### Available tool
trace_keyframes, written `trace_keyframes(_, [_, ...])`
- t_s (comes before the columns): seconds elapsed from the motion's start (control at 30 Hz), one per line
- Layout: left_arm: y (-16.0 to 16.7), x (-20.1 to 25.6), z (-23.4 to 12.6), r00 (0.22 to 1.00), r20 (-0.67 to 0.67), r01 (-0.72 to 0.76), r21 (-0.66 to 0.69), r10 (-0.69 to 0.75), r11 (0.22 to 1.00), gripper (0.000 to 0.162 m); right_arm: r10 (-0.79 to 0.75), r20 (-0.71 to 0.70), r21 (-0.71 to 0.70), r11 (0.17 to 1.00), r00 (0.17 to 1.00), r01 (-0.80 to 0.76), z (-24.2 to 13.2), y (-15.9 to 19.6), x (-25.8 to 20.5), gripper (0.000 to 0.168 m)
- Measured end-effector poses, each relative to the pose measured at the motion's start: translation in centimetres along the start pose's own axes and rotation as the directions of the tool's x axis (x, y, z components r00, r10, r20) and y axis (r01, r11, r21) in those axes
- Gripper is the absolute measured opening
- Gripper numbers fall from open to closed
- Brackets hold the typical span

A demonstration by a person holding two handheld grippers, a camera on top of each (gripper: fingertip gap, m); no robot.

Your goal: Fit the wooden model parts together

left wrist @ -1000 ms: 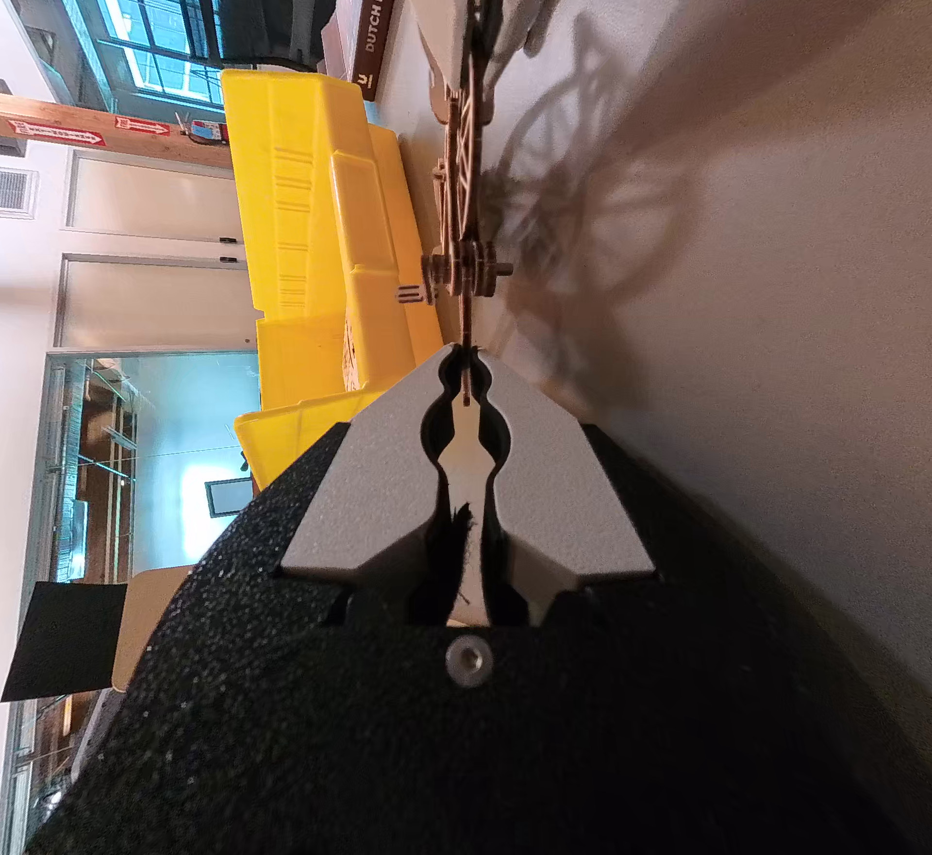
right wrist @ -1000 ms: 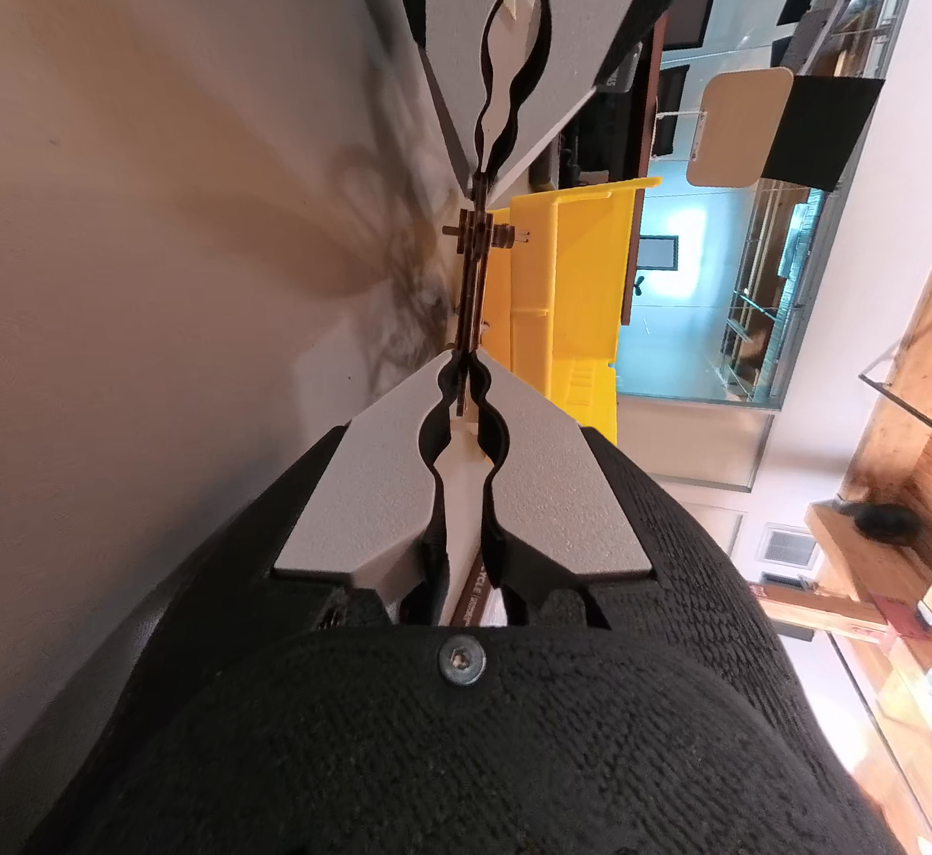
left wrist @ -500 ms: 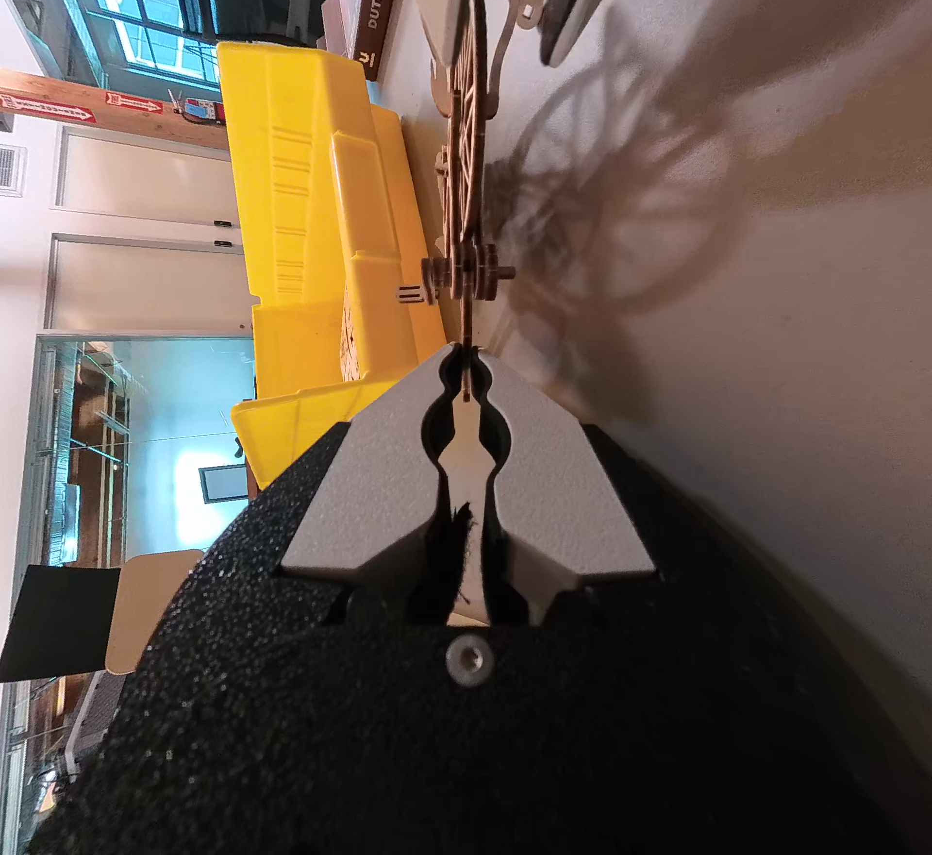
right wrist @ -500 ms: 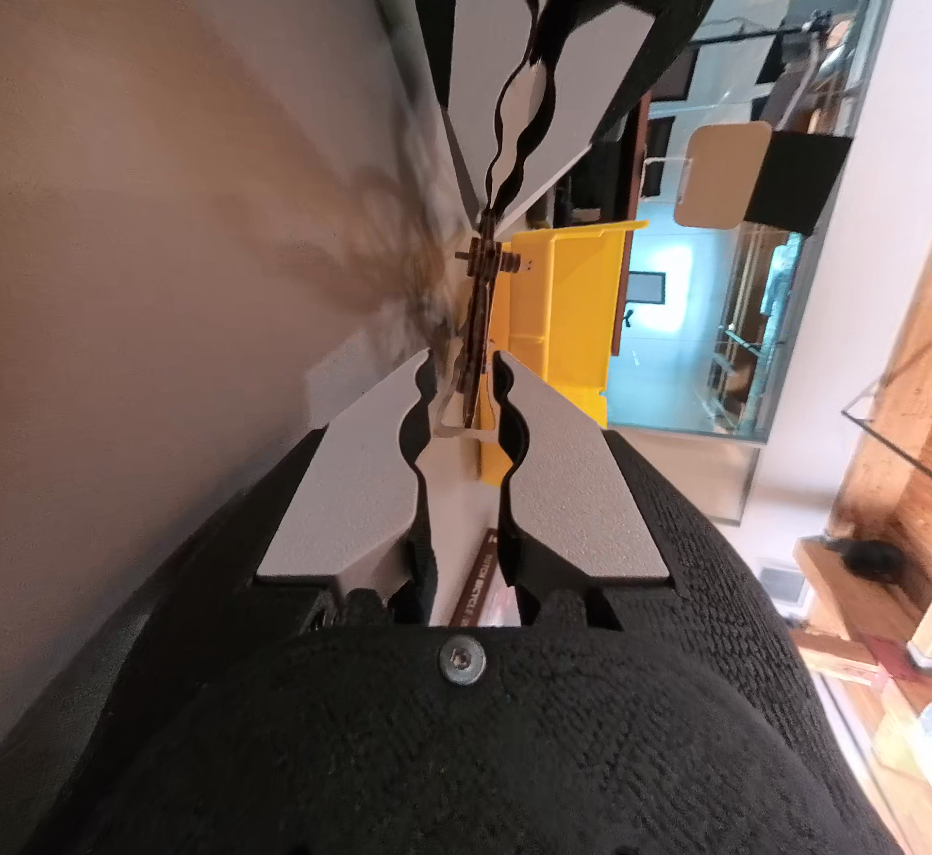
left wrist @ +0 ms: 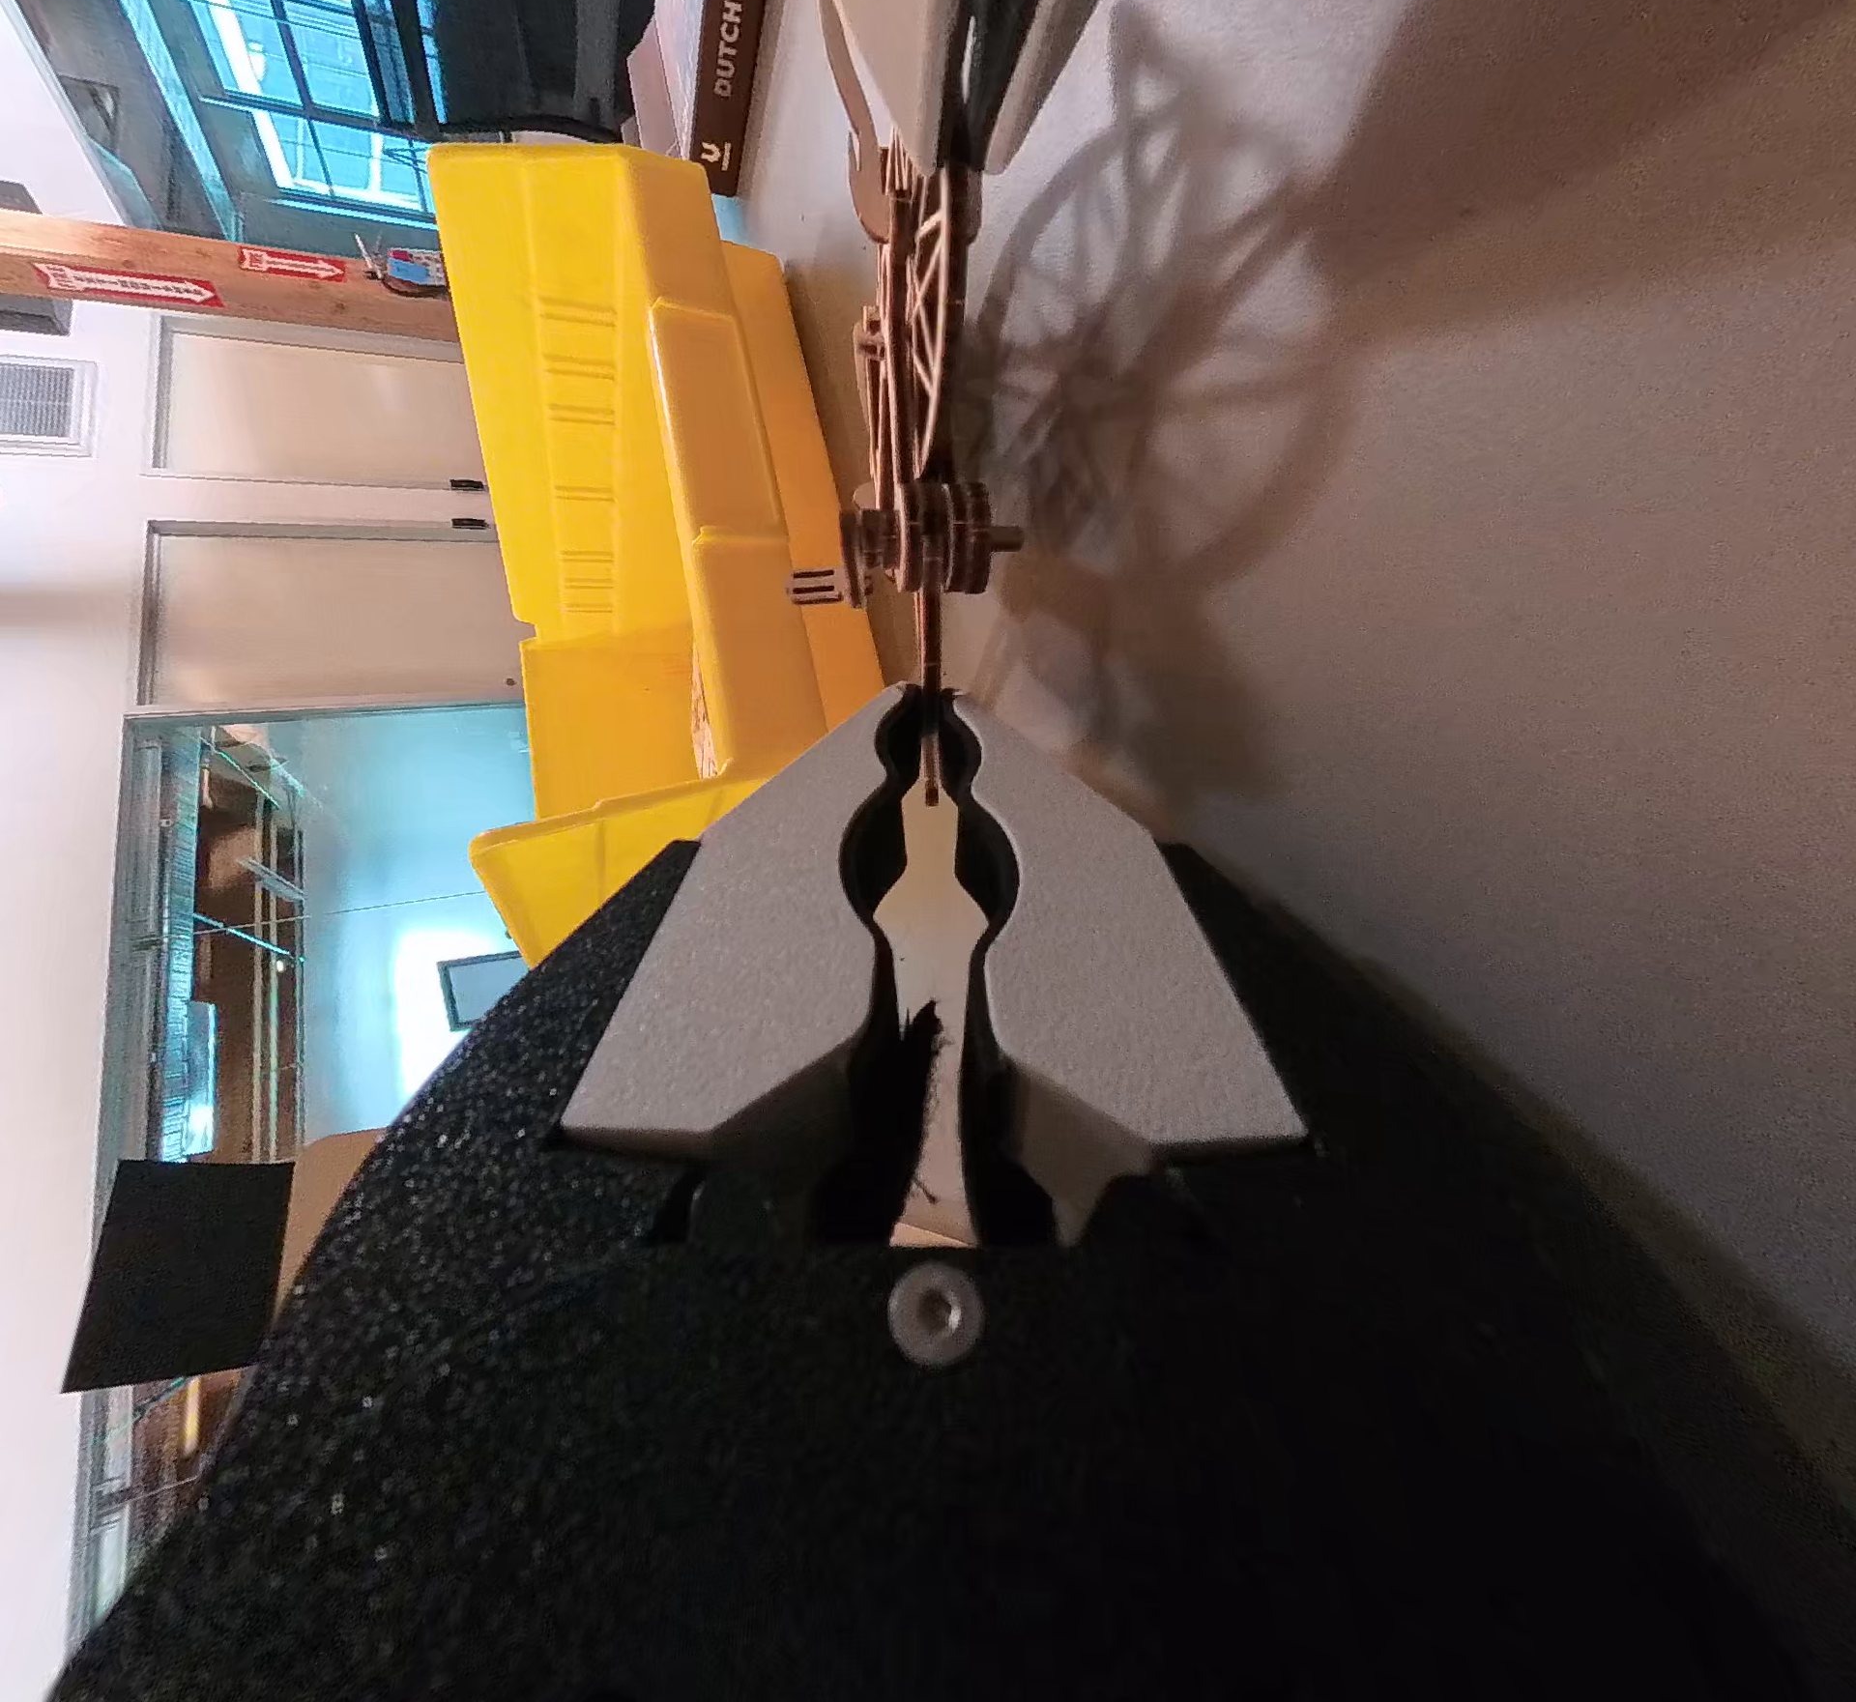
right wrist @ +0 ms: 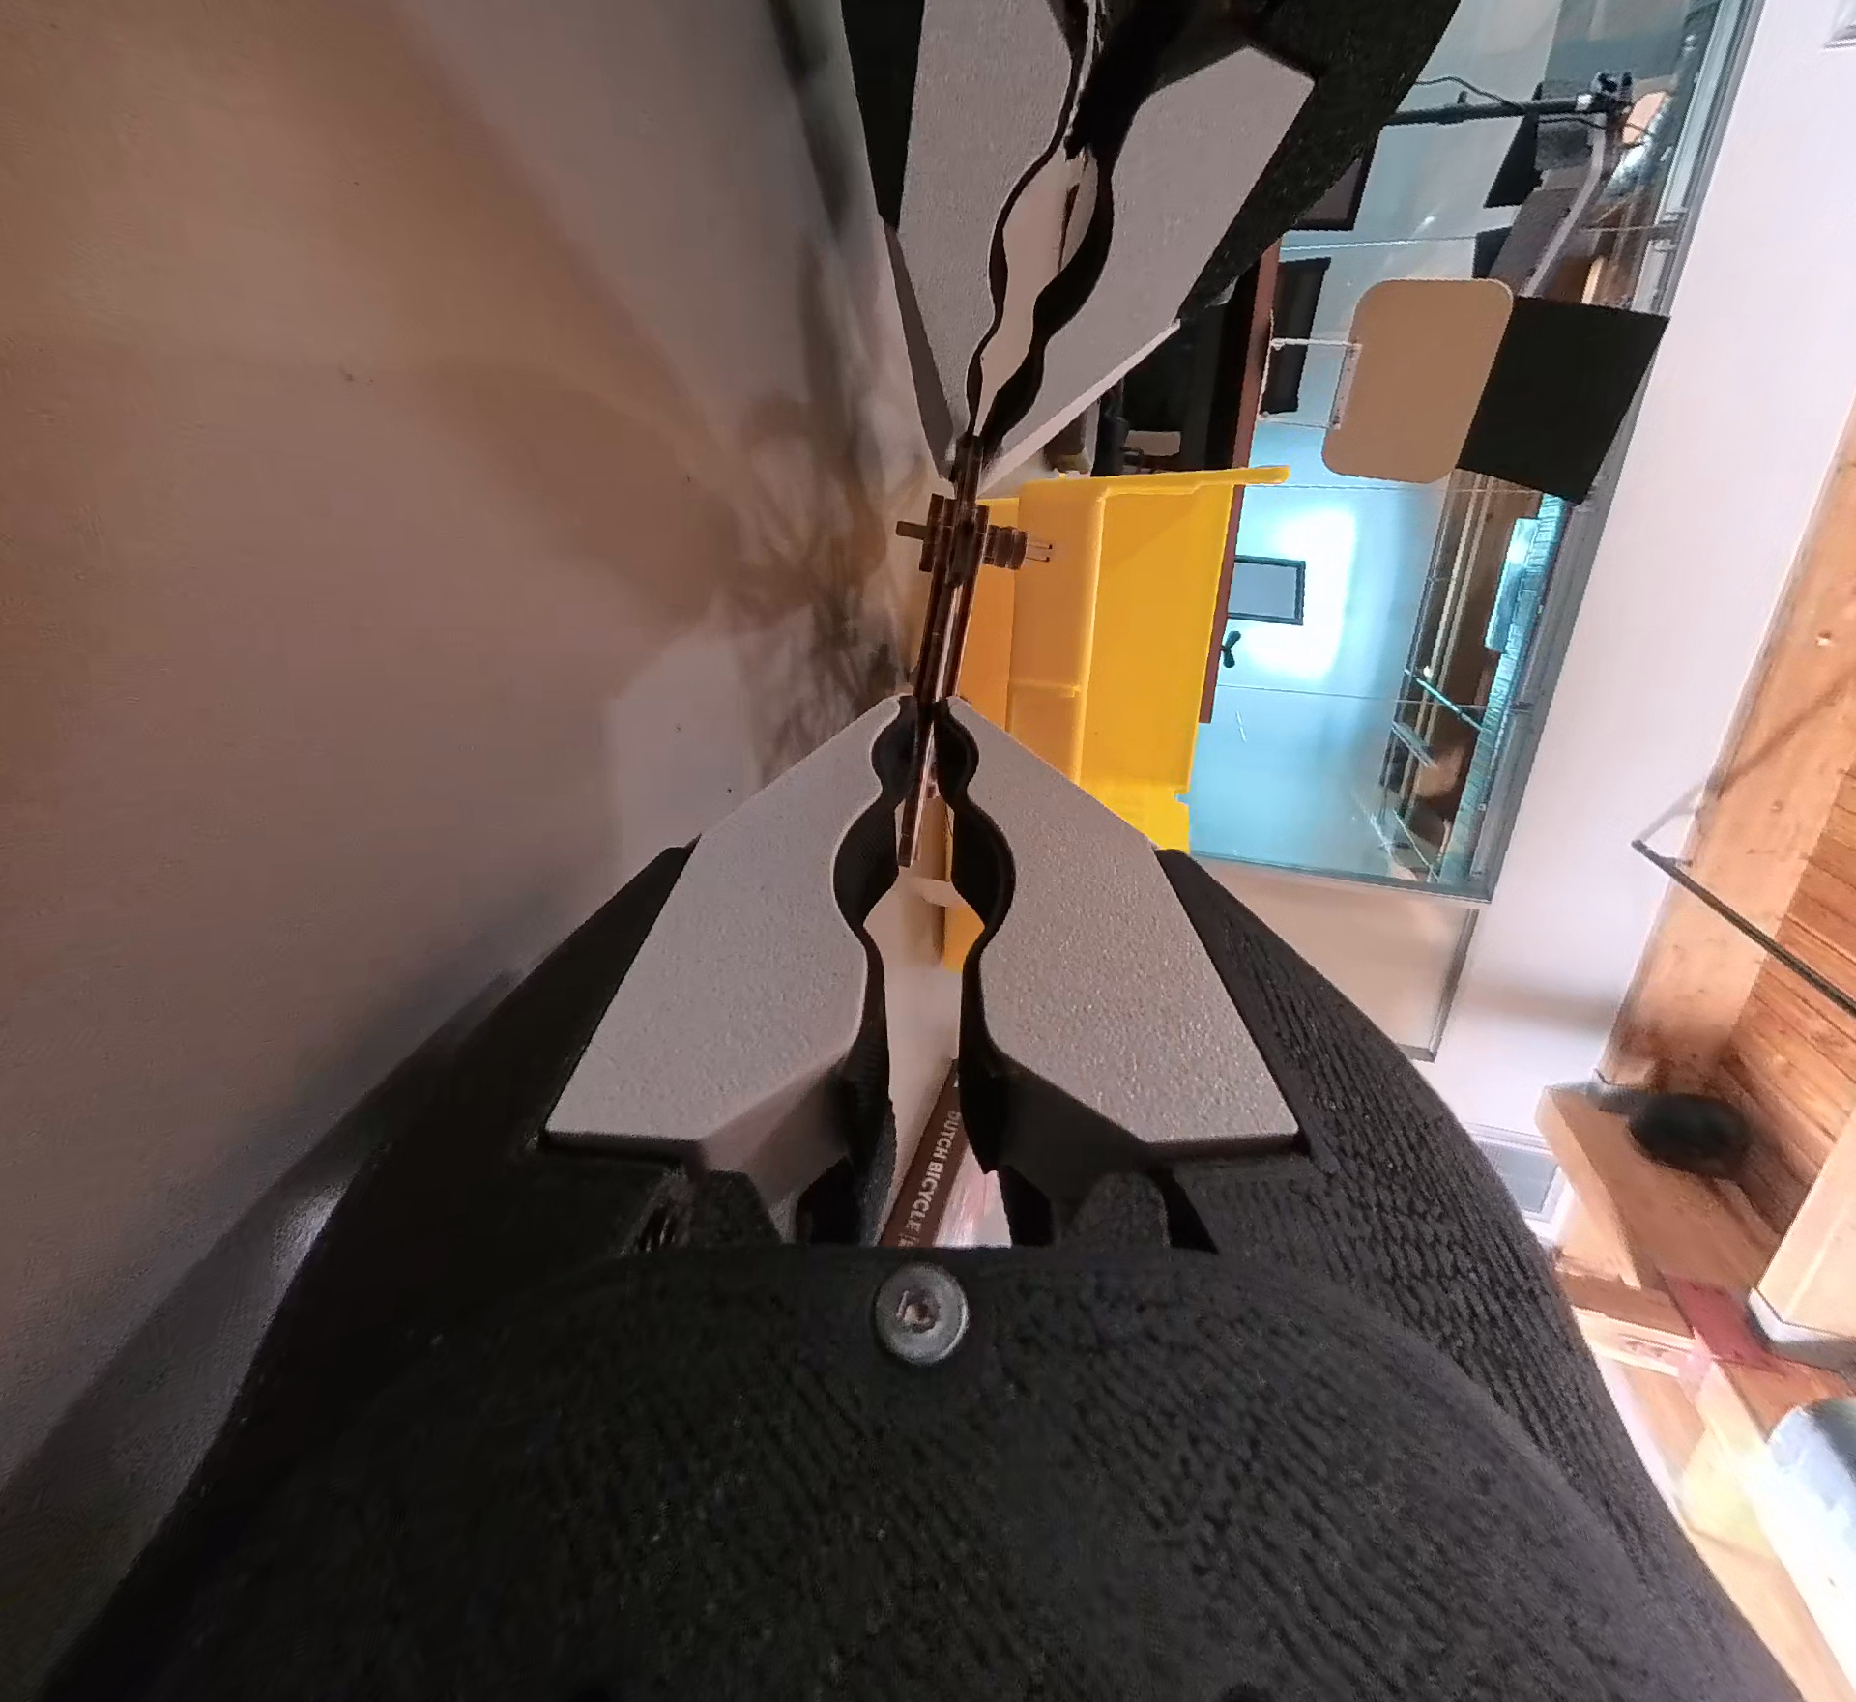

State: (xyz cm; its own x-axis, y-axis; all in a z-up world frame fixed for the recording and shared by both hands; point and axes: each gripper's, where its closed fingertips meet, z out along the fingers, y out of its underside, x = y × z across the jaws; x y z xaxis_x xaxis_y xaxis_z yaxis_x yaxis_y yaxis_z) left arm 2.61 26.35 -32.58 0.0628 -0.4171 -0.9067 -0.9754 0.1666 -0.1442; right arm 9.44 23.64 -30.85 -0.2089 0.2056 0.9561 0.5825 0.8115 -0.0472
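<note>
A wooden spoked wheel (left wrist: 919, 368) with a layered hub (left wrist: 924, 539) is seen edge-on above the table, held between both grippers. My left gripper (left wrist: 929, 700) is shut on its near rim. My right gripper (left wrist: 954, 148) shows at the top of the left wrist view, shut on the far rim, with a curved wooden piece (left wrist: 859, 168) beside it. In the right wrist view my right gripper (right wrist: 929, 715) is shut on the wheel (right wrist: 939, 630), its hub (right wrist: 964, 544) lies ahead, and the left gripper (right wrist: 969, 449) pinches the opposite rim.
Yellow plastic bins (left wrist: 623, 449) stand beside the wheel and also show in the right wrist view (right wrist: 1105, 650). A brown box (left wrist: 733, 17) lies behind them. The pale table top (left wrist: 1506, 549) carries the wheel's shadow. The left gripper's tips are roughly 8 cm from the right gripper's.
Half a second ago my right gripper was open around the wheel's rim; it has closed on it again. My left gripper has kept its hold throughout.
</note>
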Motion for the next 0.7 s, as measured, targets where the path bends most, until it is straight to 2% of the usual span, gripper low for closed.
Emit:
trace_keyframes(0.17, [0.0,0.0,0.1,1.000,0.011,-0.029,-0.004,0.029,1.000,0.000,0.010,0.031,-0.038,0.999,0.999,-0.009,0.5,0.7,-0.5,0.003])
trace_keyframes(0.3, [0.2,-0.2,0.1,0.998,0.035,-0.060,-0.026,0.061,0.998,0.000,0.017,0.059,-0.039,0.999,0.998,-0.015,0.6,0.7,-1.0,0.012])
trace_keyframes(0.43, [0.4,-0.3,0.0,0.996,0.050,-0.072,-0.034,0.074,0.997,0.000,0.014,0.039,0.022,1.000,0.999,-0.015,-0.2,-0.4,-0.7,0.020])
trace_keyframes(0.53, [0.4,-0.3,-0.2,0.995,0.063,-0.081,-0.041,0.084,0.996,0.000,0.020,-0.032,0.100,0.995,0.999,-0.016,-1.7,-1.4,0.1,0.023])
trace_keyframes(0.7, [0.4,0.3,-0.9,0.987,0.085,-0.131,-0.067,0.136,0.989,0.001,0.284,-0.136,0.184,0.949,0.949,-0.258,-3.8,0.2,3.5,0.024])
